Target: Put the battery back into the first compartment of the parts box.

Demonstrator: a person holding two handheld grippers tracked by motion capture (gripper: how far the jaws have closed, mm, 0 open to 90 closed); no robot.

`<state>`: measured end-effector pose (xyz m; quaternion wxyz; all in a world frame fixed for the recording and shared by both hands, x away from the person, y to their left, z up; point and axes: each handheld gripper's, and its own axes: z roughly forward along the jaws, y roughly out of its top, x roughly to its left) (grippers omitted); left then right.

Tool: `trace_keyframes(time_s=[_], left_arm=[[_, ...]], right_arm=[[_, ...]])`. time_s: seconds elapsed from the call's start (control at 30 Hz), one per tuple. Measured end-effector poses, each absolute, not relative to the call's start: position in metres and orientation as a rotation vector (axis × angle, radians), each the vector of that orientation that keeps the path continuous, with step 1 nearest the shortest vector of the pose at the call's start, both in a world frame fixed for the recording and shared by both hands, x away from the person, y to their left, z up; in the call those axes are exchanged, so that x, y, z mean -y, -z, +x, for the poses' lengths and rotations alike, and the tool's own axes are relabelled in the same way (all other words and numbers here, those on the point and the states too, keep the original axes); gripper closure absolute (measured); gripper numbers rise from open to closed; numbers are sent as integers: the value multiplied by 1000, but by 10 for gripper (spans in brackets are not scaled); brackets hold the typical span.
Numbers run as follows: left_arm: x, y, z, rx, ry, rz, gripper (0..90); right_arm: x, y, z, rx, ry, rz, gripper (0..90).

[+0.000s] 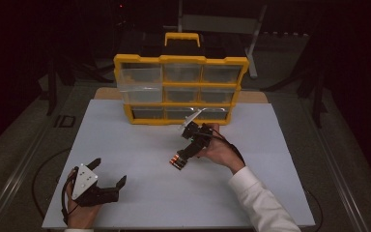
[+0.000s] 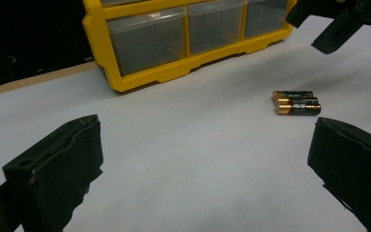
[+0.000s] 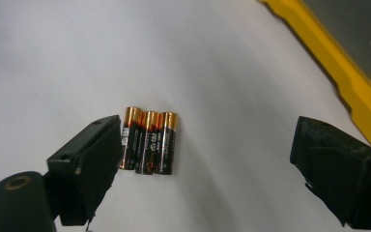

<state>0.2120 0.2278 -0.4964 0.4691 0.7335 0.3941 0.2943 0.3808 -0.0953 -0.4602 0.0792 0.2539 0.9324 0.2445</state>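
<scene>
— Where's the organizer (image 1: 180,88) sitting?

— Upper centre; I'm keeping its drawers facing me. My right gripper (image 3: 207,159) is hovering wide open, holding nothing, over the batteries (image 3: 148,141) at mid-frame. Left gripper (image 1: 107,180) is idling open, lower left.

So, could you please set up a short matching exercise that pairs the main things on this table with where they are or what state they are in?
Things:
1. batteries
2. organizer
3. left tool
4. right tool

Places or states:
A. standing upright at the far side of the table, yellow frame with clear drawers
B. open, held above the batteries and pointing down at them
C. lying side by side on the white surface
D. open, low at the near left of the table, away from the batteries

Pairs: 1-C, 2-A, 3-D, 4-B
</scene>
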Motion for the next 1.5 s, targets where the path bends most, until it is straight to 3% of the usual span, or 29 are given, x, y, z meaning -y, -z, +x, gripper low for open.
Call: trace_keyframes(time_s=[0.27, 0.43, 0.53, 0.7, 0.73, 0.9, 0.93, 1.17, 1.5], left_arm=[[-228, 496, 212, -969, -722, 1799, 0], [-228, 496, 212, -969, -723, 1802, 0], [-228, 496, 212, -970, -724, 1802, 0], [-229, 497, 212, -971, -723, 1800, 0], [-229, 497, 212, -970, -724, 1800, 0], [-229, 497, 212, -974, -725, 1798, 0], [-230, 497, 212, -974, -724, 1799, 0], [-229, 497, 212, -973, -724, 1799, 0], [-230, 497, 212, -979, -724, 1798, 0]], right_arm=[[87, 473, 384, -2848, -646, 751, 169], [82, 480, 383, -2879, -602, 709, 260], [79, 486, 382, -2911, -573, 688, 381], [76, 493, 383, -2933, -532, 682, 478], [76, 496, 384, -2953, -524, 685, 543], [73, 502, 384, -2966, -500, 667, 651], [72, 505, 385, -2970, -495, 661, 708], [68, 513, 385, -2964, -419, 679, 770], [72, 511, 388, -2956, -450, 655, 771]])
